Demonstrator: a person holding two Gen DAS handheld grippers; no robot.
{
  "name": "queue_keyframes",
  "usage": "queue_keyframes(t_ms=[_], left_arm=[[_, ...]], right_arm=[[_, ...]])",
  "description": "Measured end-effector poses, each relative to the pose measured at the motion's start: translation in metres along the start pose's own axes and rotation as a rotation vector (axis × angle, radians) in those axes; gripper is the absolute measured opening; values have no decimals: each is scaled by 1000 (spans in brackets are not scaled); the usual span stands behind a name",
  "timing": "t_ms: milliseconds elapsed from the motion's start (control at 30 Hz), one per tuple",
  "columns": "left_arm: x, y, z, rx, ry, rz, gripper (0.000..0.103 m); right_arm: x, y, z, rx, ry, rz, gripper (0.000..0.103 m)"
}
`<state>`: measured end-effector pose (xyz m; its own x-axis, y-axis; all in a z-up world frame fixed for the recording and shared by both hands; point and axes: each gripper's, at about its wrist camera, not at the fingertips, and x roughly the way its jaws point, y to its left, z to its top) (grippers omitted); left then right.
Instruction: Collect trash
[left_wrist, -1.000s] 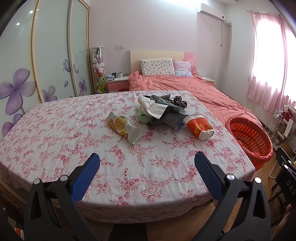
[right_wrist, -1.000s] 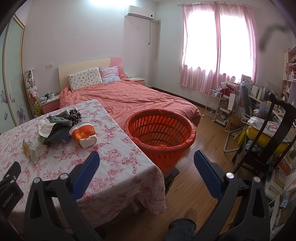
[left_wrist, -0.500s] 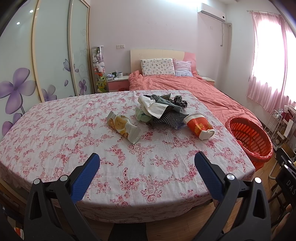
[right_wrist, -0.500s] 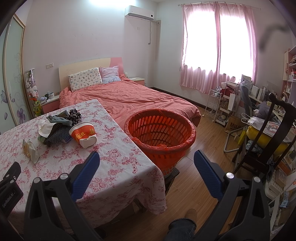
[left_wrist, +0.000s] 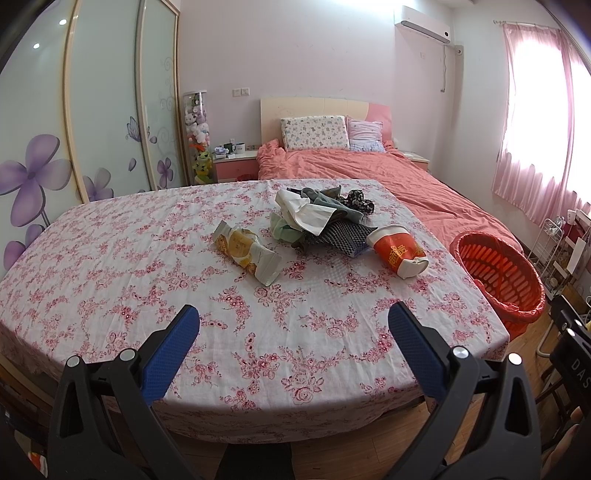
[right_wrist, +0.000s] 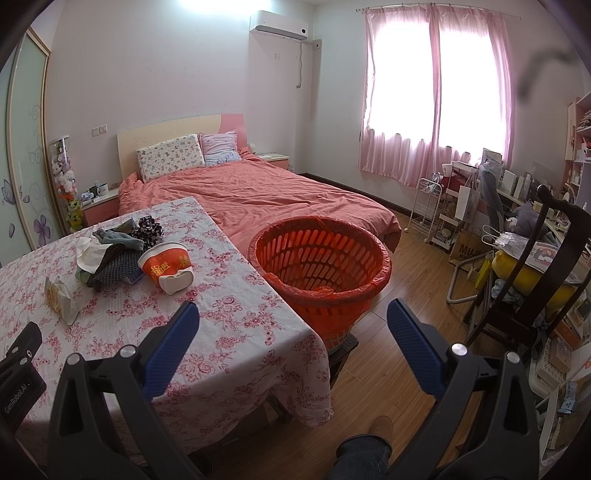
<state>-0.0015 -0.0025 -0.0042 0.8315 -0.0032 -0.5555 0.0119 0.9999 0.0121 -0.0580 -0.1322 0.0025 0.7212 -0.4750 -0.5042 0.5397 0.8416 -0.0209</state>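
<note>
Hovering short of the table, your left gripper (left_wrist: 293, 323) and right gripper (right_wrist: 293, 319) both gape, holding nothing. The snack wrapper (left_wrist: 246, 252) lies ahead of the left, long axis diagonal; the basket (right_wrist: 320, 266) faces the right.

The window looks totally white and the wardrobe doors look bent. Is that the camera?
Yes. In the right wrist view the window behind the pink curtains is overexposed to plain white, and a blurred dark streak sits upper right. In the left wrist view the fisheye lens bows the wardrobe doors and rounds the table edge; both pictures darken at the corners.
</note>
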Motion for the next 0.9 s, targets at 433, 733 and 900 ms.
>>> queue_keyframes(t_ms=[433, 733, 900], left_arm=[[-1, 2, -2, 0, 1, -1, 101], [3, -1, -4, 0, 7, -2, 101], [6, -1, -2, -3, 14, -2, 101]], right_arm=[[0, -1, 1, 0, 0, 0, 99], [1, -1, 2, 1, 2, 0, 99], [12, -1, 6, -6, 10, 11, 99]])
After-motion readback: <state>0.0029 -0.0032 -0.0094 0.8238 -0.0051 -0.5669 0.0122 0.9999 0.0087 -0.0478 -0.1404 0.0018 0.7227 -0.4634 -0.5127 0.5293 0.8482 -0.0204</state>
